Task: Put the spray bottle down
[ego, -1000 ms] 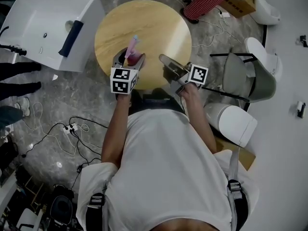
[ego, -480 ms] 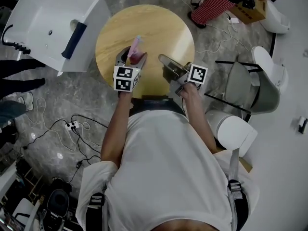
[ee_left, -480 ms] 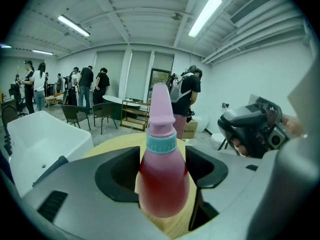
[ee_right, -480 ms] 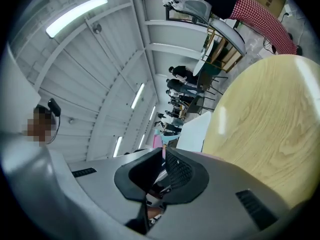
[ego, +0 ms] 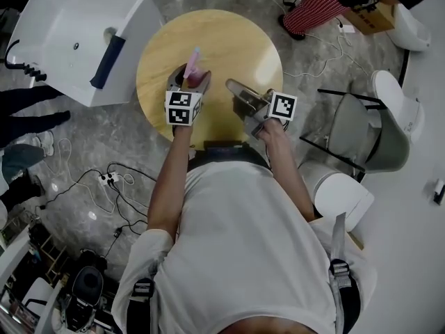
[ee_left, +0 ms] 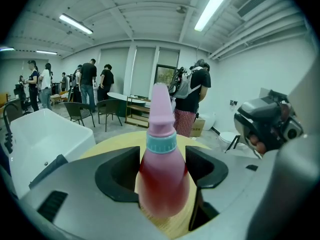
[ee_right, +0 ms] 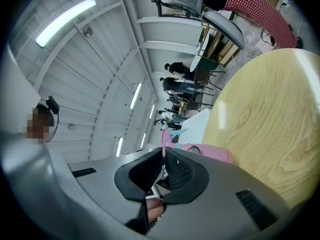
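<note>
Busy workshop room with people milling about at the back, and a round wooden table (ego: 236, 40) under both claws. Since a second ago the left claw (ego: 190, 82) has drifted a bit further in from the table's near edge. It's still pinching the pink spray bottle (ee_left: 163, 174) upright between its pads, so I'd say it isn't set down yet, while the right claw (ee_right: 164, 156) beside it is pressed together on nothing. There's plenty of bare wood ahead of the left claw; the table edge and a white tub (ego: 62, 33) are off to its left.
</note>
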Motion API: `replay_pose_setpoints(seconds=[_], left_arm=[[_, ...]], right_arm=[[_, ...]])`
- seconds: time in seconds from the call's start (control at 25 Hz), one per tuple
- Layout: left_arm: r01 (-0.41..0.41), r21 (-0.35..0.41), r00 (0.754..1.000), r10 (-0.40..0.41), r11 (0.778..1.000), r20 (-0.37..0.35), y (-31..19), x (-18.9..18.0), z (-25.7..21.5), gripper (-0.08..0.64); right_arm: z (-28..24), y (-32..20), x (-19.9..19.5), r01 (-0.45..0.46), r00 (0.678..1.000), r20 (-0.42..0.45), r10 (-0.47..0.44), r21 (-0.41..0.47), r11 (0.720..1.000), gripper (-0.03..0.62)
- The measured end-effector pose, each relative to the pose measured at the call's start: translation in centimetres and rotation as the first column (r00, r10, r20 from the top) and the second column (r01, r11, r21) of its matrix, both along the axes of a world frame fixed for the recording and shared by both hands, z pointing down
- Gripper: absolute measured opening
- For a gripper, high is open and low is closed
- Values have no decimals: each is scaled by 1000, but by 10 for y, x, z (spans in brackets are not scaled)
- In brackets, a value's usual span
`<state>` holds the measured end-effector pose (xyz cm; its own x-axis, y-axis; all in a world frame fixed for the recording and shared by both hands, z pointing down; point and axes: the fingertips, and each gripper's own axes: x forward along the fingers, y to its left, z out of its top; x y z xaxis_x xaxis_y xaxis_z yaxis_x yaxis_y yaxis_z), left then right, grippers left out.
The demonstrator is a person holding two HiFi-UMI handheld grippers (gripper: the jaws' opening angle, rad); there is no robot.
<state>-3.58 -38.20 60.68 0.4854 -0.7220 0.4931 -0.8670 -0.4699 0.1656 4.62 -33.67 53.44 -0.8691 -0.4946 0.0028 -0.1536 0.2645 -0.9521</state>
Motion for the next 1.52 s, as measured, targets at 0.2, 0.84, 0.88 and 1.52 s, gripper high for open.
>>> replay_pose_setpoints(seconds=[0.2,0.84,0.88,1.52], left_arm=[[9,-4,1000,-9,1000,5,-16,3,10,287],[11,-2,1000,-11,1000,25,-53,12,40,287],[11,-1,1000,-11,1000,26,-54,12,41,287],[-3,-8,999,3,1000,45,-42,12,43,287]], right_arm=[[6,-7,1,6,1000,1,-6,-20,1000,26],[15,-26,12,-12,1000,-11,11,-40,999,26],[15,-26,12,-12,1000,-11,12,-39,999,26],[14,-26,8,5,1000,-11,-5,-39,999,26]])
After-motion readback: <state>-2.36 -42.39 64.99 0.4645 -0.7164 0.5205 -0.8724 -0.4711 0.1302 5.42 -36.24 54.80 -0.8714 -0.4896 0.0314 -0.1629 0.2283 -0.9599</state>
